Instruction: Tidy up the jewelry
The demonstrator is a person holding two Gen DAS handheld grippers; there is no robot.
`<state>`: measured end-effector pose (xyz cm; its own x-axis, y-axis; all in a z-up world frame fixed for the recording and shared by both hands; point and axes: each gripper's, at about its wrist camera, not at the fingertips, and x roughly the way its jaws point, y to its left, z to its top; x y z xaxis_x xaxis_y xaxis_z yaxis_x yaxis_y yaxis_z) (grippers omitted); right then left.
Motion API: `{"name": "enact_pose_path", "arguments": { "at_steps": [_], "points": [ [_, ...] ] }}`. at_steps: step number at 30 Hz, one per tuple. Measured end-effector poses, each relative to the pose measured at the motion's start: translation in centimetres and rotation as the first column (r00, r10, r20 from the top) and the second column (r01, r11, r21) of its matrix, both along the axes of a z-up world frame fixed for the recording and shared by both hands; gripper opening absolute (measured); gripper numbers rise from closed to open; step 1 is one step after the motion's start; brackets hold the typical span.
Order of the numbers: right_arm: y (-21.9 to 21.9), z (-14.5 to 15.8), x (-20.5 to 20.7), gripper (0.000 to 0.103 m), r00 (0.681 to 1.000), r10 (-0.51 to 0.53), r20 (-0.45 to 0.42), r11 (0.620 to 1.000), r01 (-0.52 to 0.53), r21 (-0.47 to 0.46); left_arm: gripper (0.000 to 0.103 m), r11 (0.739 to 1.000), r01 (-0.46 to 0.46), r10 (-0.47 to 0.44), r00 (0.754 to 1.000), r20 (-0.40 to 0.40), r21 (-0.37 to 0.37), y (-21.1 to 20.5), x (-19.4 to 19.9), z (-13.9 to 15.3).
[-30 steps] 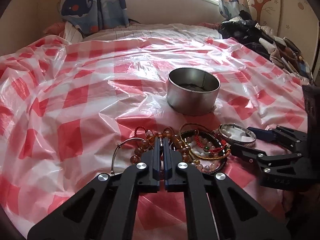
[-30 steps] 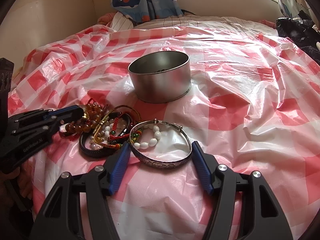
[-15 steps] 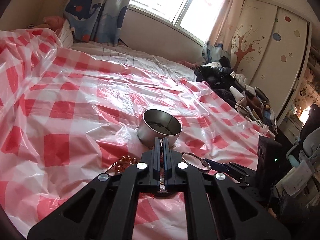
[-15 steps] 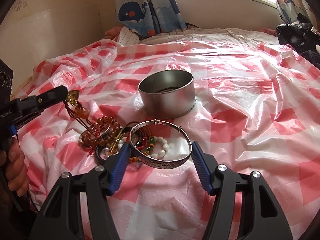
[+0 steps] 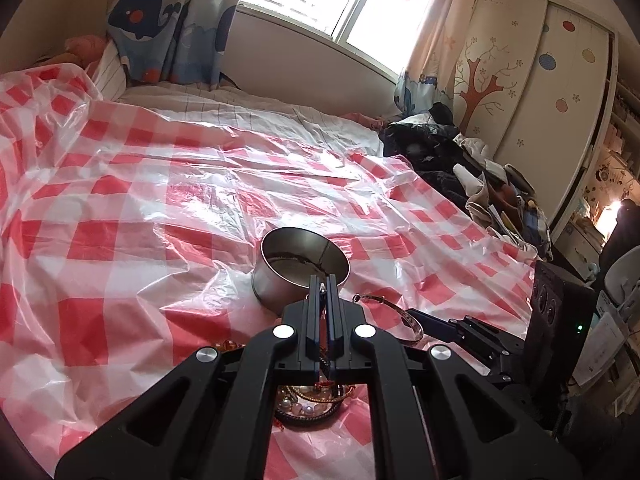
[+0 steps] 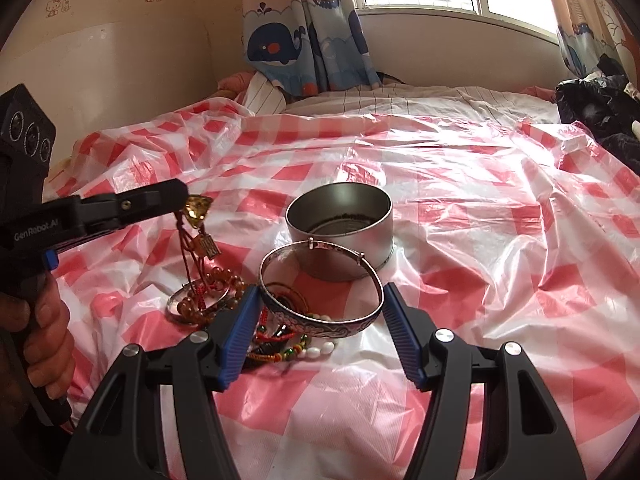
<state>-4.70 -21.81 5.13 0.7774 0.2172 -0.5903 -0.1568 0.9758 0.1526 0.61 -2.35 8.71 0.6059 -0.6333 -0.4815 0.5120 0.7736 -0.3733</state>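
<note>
Landmark = the metal tin (image 6: 339,229), standing open-topped on the checked plastic sheet (image 6: 500,240) over the bed; everything else is placed w.r.t. it.

Left tool (image 6: 182,194) is clenched on the gold charm (image 6: 197,205) of a red-cord amber bead string (image 6: 200,276); charm is held up in the air, left of the tin and roughly level w/ its rim; the cord hangs near-vertical, so its long axis runs straight down, lower beads still resting on the pile on the near-left side of the tin.

Right tool (image 6: 318,316) is spread wide, released, straddling the silver bangle (image 6: 320,288), which sits tilted just in front of the tin; contact w/ the pads can't be told.

Judgement: left tool is the one loaded and nearer to delivering; tin lies to its right, so next move prob. lift till the beads clear the pile, then carry rightward over the rim.
</note>
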Motion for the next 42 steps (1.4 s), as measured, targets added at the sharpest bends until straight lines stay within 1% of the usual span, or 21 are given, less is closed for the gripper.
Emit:
{"name": "enact_pose_path", "arguments": {
  "at_steps": [3,10,13,18,23,24,25,27,29,30,31,32,33,34,36,37,38,39,40,41,42],
  "points": [
    [0.0,0.3,0.3,0.061,1.0,0.0,0.01,1.0,0.0,-0.004,0.002,1.0,-0.003,0.002,1.0,0.008,0.012,-0.9,0.5,0.3],
    [-0.6,1.1,1.3,0.061,1.0,-0.008,0.027,1.0,0.008,-0.008,0.002,1.0,0.013,-0.013,1.0,0.021,-0.002,-2.5,1.3,1.1],
    [-0.9,1.3,1.6,0.061,0.999,-0.014,0.031,1.0,0.014,-0.005,0.002,0.998,0.022,-0.02,0.999,0.04,-0.056,-2.0,1.3,2.3],
    [-1.1,1.1,1.7,0.061,0.999,-0.018,0.027,1.0,0.018,0.01,0.002,0.996,0.018,-0.013,0.998,0.054,-0.085,-0.9,1.6,4.0],
    [-1.2,1.5,1.7,0.061,0.999,-0.021,0.038,1.0,0.021,0.011,0.002,0.997,0.021,-0.018,0.999,0.037,-0.08,-1.3,2.3,3.8],
    [-1.4,1.5,1.7,0.061,0.999,-0.029,0.035,1.0,0.029,0.012,0.002,0.997,0.036,-0.034,0.999,0.025,-0.071,-1.6,2.4,3.5],
    [-1.6,1.4,1.7,0.061,0.999,-0.034,0.029,0.999,0.034,0.014,0.003,0.998,0.048,-0.048,0.999,0.017,-0.042,-2.0,2.3,3.1],
    [-1.9,1.0,1.6,0.061,0.999,-0.052,0.009,0.999,0.052,0.008,0.003,0.996,0.074,-0.074,0.997,0.008,0.052,-2.8,1.6,1.8],
    [-2.3,0.2,1.6,0.061,0.997,-0.068,-0.021,0.998,0.068,0.012,0.004,0.984,0.105,-0.103,0.994,-0.025,0.141,-3.4,1.0,0.0],
    [-2.3,-0.1,1.7,0.061,0.997,-0.073,-0.036,0.997,0.073,0.013,0.007,0.974,0.119,-0.113,0.993,-0.042,0.193,-3.7,0.6,-1.1],
    [-2.4,-0.4,1.8,0.061,0.996,-0.074,-0.049,0.997,0.075,0.014,0.017,0.965,0.138,-0.128,0.99,-0.06,0.225,-3.8,0.4,-2.2],
    [-2.4,-0.6,1.8,0.061,0.996,-0.075,-0.057,0.997,0.075,0.013,0.035,0.958,0.145,-0.13,0.989,-0.076,0.247,-3.9,0.2,-3.0],
    [-2.2,-0.8,1.9,0.061,0.995,-0.071,-0.063,0.997,0.072,0.011,0.044,0.948,0.152,-0.133,0.987,-0.089,0.278,-4.1,0.0,-3.8],
    [-2.1,-1.0,1.8,0.061,0.996,-0.067,-0.066,0.998,0.067,0.008,0.05,0.941,0.162,-0.142,0.986,-0.087,0.297,-4.4,-0.1,-4.3],
    [-1.8,-1.3,1.8,0.061,0.995,-0.062,-0.073,0.998,0.062,0.002,0.052,0.922,0.176,-0.157,0.984,-0.08,0.345,-5.0,-0.3,-4.9],
    [-1.7,-1.5,1.9,0.061,0.995,-0.061,-0.077,0.998,0.062,0.001,0.052,0.911,0.178,-0.16,0.984,-0.077,0.373,-5.3,-0.4,-5.1],
    [-1.7,-1.6,1.9,0.061,0.995,-0.061,-0.081,0.998,0.062,0.002,0.047,0.901,0.187,-0.17,0.982,-0.078,0.392,-5.5,-0.5,-5.3],
    [-1.7,-1.7,1.9,0.061,0.995,-0.062,-0.084,0.998,0.062,0.003,0.034,0.893,0.195,-0.172,0.981,-0.093,0.405,-5.6,-0.5,-5.5],
    [-1.8,-1.8,1.9,0.061,0.994,-0.062,-0.086,0.998,0.063,0.006,0.003,0.876,0.202,-0.167,0.979,-0.117,0.438,-5.8,-0.4,-5.8],
    [-1.9,-1.8,1.9,0.061,0.994,-0.064,-0.087,0.998,0.065,0.01,0.003,0.866,0.192,-0.159,0.981,-0.109,0.462,-5.7,-0.5,-5.8],
    [-1.9,-1.7,1.9,0.061,0.994,-0.066,-0.087,0.998,0.067,0.013,0.003,0.876,0.192,-0.16,0.981,-0.109,0.442,-5.4,-0.5,-5.5]
  ]
}}
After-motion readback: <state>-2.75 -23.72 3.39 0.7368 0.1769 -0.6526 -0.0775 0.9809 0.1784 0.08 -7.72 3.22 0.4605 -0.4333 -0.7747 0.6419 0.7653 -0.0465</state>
